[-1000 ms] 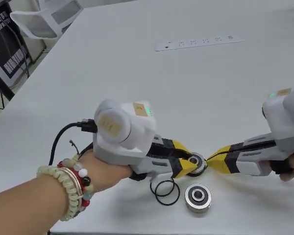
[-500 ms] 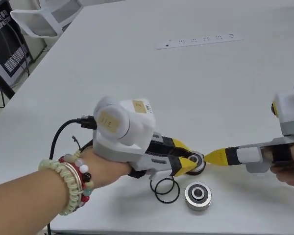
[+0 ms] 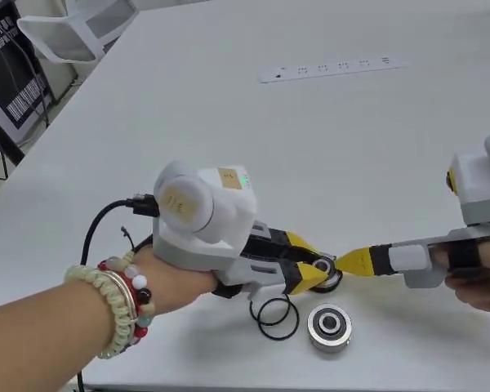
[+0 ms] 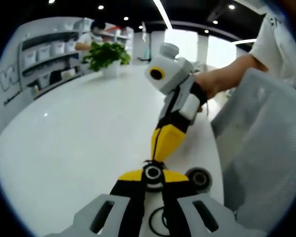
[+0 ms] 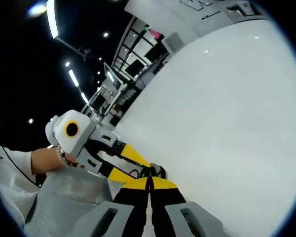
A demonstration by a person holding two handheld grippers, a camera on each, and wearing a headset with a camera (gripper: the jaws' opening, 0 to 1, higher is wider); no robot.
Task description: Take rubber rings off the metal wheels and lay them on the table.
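- Rubber ring off the held wheel yet?
- Not that I can see. Left gripper is clamped narrow on the metal wheel, one yellow tip on each side of it
- What changed in the last second?
- Right gripper rolled onto its edge and its body swung out to the right. Its tips stayed at the wheel's rim, and the wheel and left gripper barely moved
- Meaning?
- Probably a twist to peel the ring; I judge this the start of the pull, nothing freed so far
- Right jaws?
- Pressed together, no gap in the right gripper view. Can't tell whether rubber is pinched between them, too small
- Wheel relative to the jaws?
- Between the left tips, touching both. The right tips meet it from the opposite side, at its far edge
- Anything done already?
- Two loose rubber rings lie overlapping on the table just below the left jaws, with a second wheel just beside them, flat
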